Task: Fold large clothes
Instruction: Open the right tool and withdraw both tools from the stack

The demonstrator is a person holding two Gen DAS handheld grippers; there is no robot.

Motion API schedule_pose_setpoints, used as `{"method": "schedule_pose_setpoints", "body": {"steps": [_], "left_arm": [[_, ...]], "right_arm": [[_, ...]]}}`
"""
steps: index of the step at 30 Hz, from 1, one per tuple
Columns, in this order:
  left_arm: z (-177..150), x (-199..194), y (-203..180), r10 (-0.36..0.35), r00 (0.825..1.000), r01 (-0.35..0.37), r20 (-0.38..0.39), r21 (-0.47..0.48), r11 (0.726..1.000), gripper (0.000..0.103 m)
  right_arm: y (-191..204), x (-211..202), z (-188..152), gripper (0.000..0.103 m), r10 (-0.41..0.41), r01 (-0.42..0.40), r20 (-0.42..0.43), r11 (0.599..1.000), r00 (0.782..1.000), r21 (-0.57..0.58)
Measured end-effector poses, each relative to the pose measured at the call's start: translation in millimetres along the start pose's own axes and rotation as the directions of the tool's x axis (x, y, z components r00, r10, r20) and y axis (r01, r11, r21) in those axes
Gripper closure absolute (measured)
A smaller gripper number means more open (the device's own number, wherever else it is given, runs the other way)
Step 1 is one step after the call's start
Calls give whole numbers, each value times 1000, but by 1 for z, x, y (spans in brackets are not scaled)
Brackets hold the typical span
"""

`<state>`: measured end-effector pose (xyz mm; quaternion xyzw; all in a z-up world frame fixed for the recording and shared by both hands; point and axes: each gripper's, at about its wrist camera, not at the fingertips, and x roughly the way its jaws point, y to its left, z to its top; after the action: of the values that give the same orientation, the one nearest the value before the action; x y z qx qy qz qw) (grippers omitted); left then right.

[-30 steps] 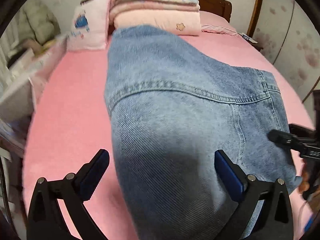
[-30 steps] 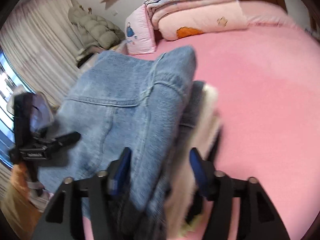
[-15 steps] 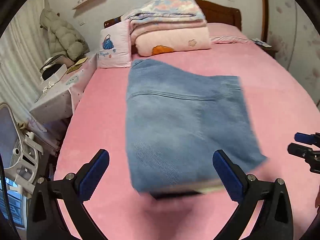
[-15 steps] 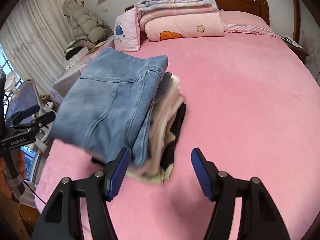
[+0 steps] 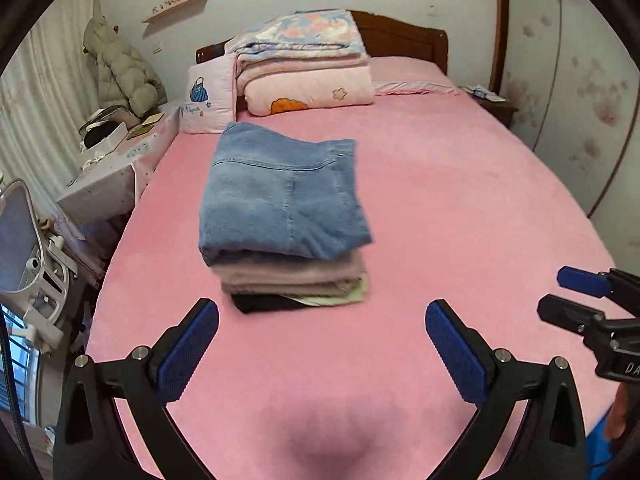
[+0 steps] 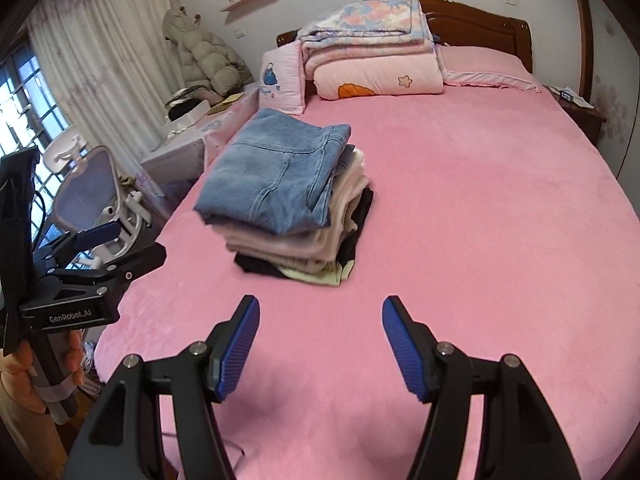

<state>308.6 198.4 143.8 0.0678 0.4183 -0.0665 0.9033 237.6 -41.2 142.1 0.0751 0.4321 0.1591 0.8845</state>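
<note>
Folded jeans [image 5: 284,192] sat atop the clothes stack [image 5: 292,280] on the pink bed [image 5: 460,208], squared for neat stacking. Left gripper [image 5: 322,344] and right gripper [image 6: 320,344] hovered clear, fingers apart, empty; fold probably finished.

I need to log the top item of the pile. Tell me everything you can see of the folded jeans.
The folded jeans are light blue denim with stitched seams, folded into a thick, roughly square packet. They lie flat on top of a stack of folded clothes, pinkish, cream and black, on the pink bed. Their right edge overhangs slightly. Nothing else touches them; both tongs stand open and clear.
</note>
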Motion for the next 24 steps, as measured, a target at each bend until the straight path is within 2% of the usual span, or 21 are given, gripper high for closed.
{"method": "schedule_pose_setpoints", "body": {"steps": [4, 10, 17, 22, 24], "left_arm": [[-24, -47, -25, -32, 999, 32, 23, -7, 999, 0], [-73, -93, -62, -33, 997, 33, 74, -1, 999, 0], [-136, -107, -88, -48, 997, 54, 62, -91, 994, 0], [-172, -105, -106, 42, 998, -34, 48, -154, 988, 0], [-182, -104, -113, 55, 998, -48, 40, -163, 986, 0]], "right_arm": [[2, -42, -28, 39, 2, -1, 22, 1000, 1000, -22], [-1, -82, -70, 39, -9, 10, 26, 999, 1000, -33], [-13, -104, -123, 39, -68, 69, 26, 997, 997, -26], [-22, -110, -154, 39, -100, 101, 38, 995, 994, -8], [-23, -112, -164, 39, -112, 112, 47, 994, 993, -3]]}}
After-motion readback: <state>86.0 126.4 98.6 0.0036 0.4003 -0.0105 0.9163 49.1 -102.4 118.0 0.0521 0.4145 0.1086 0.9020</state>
